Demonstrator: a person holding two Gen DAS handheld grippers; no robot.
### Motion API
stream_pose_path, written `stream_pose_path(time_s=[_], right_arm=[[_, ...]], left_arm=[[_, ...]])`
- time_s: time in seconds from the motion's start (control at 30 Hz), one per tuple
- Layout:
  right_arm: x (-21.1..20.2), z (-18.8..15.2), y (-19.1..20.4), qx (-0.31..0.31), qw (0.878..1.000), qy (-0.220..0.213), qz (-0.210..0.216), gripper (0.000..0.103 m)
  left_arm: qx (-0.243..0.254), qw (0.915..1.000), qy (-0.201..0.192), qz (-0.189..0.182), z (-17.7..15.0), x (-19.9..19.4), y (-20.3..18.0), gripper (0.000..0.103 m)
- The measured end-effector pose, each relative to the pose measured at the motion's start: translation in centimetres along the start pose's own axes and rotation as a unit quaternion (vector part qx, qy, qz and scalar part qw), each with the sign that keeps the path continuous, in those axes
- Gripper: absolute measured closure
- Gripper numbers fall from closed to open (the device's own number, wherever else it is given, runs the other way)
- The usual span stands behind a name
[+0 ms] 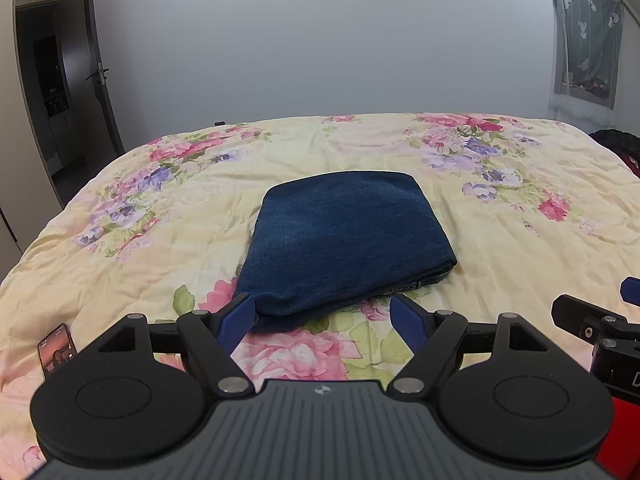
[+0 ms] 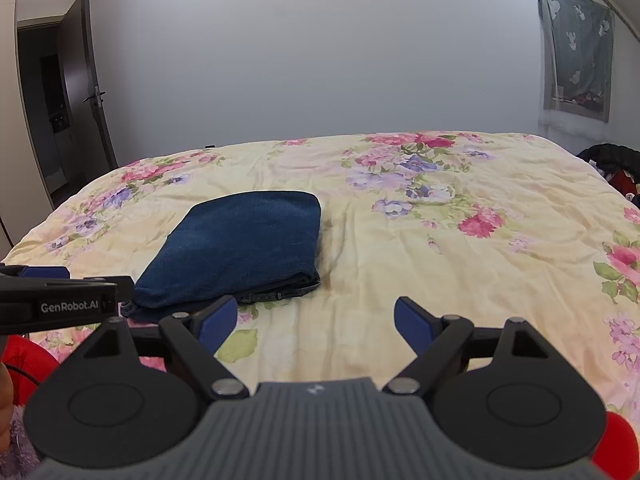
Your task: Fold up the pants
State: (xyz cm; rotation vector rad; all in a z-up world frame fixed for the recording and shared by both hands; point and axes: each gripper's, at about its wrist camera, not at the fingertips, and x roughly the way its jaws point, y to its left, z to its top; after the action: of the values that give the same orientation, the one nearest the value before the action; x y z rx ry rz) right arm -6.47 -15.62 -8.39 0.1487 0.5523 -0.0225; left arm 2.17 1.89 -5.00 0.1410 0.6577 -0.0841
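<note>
The dark blue denim pants [image 1: 344,240] lie folded into a compact rectangle on the floral bedspread [image 1: 500,240]. My left gripper [image 1: 322,322] is open and empty, just short of the bundle's near edge. In the right wrist view the pants [image 2: 244,248] lie ahead to the left. My right gripper [image 2: 316,322] is open and empty over bare bedspread [image 2: 440,260], to the right of the pants. The left gripper's arm [image 2: 60,300] shows at the left edge of that view.
A phone [image 1: 56,350] lies on the bed at the near left. Dark clothing [image 2: 612,164] is piled at the bed's far right. An open dark door [image 1: 80,68] stands at the left, a curtained window [image 1: 588,36] at the right.
</note>
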Motion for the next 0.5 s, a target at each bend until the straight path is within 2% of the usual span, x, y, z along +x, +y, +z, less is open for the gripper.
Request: stream_pose_path(time_s=[0.5], right_arm=[[-0.03, 0.03, -0.08, 0.001, 1.000, 0.001, 0.000, 0.021]], left_arm=[[0.001, 1.0000, 0.003, 0.002, 0.17, -0.10, -0.27, 0.013]])
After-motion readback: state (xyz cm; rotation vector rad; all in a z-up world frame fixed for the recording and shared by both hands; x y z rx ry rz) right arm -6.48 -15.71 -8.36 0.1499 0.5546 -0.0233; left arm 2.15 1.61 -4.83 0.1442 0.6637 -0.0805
